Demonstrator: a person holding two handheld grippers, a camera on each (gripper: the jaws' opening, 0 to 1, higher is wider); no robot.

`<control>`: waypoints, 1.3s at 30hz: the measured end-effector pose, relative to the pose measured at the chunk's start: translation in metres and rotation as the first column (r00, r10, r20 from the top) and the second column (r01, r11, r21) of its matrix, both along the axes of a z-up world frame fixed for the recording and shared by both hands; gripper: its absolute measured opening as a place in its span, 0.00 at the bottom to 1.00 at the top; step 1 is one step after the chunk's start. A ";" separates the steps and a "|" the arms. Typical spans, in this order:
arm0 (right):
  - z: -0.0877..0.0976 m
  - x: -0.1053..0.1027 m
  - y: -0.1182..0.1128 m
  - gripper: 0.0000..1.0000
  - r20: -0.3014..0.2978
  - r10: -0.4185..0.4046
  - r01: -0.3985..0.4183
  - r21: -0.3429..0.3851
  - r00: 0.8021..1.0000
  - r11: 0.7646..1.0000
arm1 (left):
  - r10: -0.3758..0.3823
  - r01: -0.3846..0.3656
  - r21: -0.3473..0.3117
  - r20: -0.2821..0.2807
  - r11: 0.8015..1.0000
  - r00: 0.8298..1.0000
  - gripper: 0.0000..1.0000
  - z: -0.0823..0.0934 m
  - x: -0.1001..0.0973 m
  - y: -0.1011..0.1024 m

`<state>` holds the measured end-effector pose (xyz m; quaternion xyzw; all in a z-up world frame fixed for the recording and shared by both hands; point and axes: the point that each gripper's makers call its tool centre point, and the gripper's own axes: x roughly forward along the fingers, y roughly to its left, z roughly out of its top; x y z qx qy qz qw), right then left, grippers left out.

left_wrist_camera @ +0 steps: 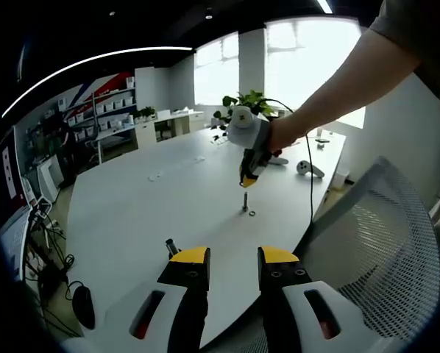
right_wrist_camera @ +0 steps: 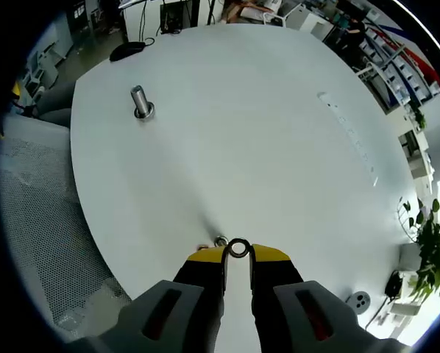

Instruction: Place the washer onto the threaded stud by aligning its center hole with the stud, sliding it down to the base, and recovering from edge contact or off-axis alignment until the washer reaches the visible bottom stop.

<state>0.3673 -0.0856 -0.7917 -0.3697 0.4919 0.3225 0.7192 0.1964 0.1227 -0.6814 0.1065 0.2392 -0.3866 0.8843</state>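
Washer sits pinched by its rim between the right gripper fingers, hole exposed, presumably so it can drop over the stud just beside it on the surface. Another stud stands well apart near the surface edge. The left gripper fingers are spread, holding nothing, with open room around them.

We see the washer, a small metal ring, pinched upright at its edge, hole facing us, just above the threaded stud standing on the white desk. Another washer lies flat beside that stud.
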 end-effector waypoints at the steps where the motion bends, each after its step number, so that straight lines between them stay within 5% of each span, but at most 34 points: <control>1: -0.001 -0.001 -0.001 0.13 -0.002 0.008 -0.008 -0.008 1.000 1.000 | -0.002 0.002 0.002 0.000 1.000 1.000 0.24 0.000 0.000 0.000; 20: -0.020 -0.001 -0.002 0.13 -0.049 0.031 -0.033 -0.026 0.998 0.999 | 0.017 -0.017 0.024 -0.006 1.000 1.000 0.24 -0.004 0.001 0.004; 39: -0.019 -0.019 0.006 0.14 -0.079 0.023 -0.022 0.010 0.997 1.000 | 0.026 -0.026 0.028 -0.010 0.999 1.000 0.24 -0.005 0.003 0.006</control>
